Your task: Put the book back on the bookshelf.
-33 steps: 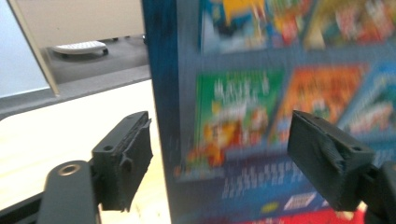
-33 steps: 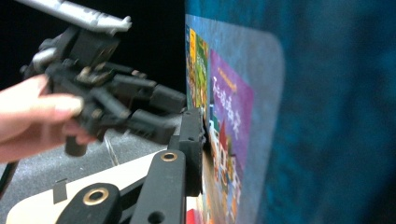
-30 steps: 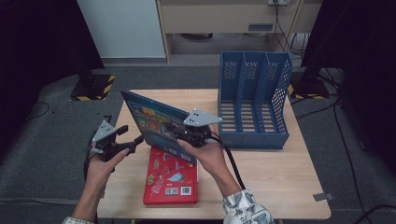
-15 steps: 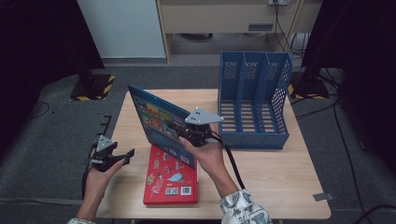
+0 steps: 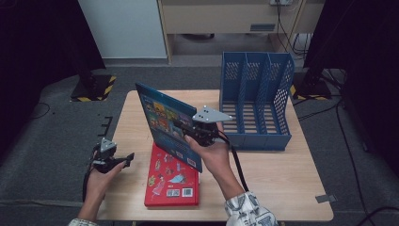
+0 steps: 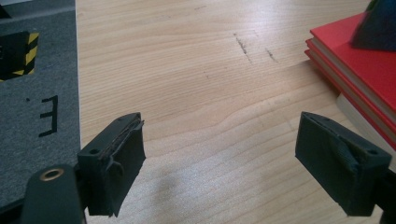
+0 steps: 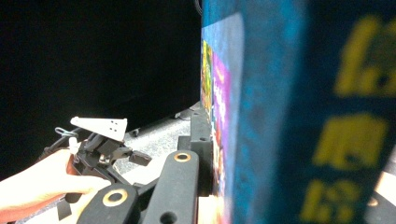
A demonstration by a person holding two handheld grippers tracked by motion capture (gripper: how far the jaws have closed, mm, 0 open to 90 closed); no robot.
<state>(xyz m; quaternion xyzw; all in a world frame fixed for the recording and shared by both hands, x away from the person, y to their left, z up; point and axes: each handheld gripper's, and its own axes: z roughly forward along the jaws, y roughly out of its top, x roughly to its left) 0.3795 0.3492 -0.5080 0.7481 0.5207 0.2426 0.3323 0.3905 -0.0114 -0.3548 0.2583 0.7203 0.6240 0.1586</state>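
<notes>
Currently my right gripper (image 5: 190, 132) clamps the blue book (image 5: 164, 120) upright above the red book (image 5: 173, 176), beside the file rack (image 5: 256, 101). My left gripper (image 5: 123, 159) is open, empty. Risk: the single-edge grip lets the book pivot and strike a rack divider.

**Blues, reds and pale wood**

We see a blue book (image 5: 165, 123) with bright cartoon panels in our right gripper (image 5: 184, 128); just below it, a red book (image 5: 171, 181) with small pictures; beyond, a blue perforated file rack (image 5: 256, 101); pale wooden table (image 5: 282, 188).
</notes>
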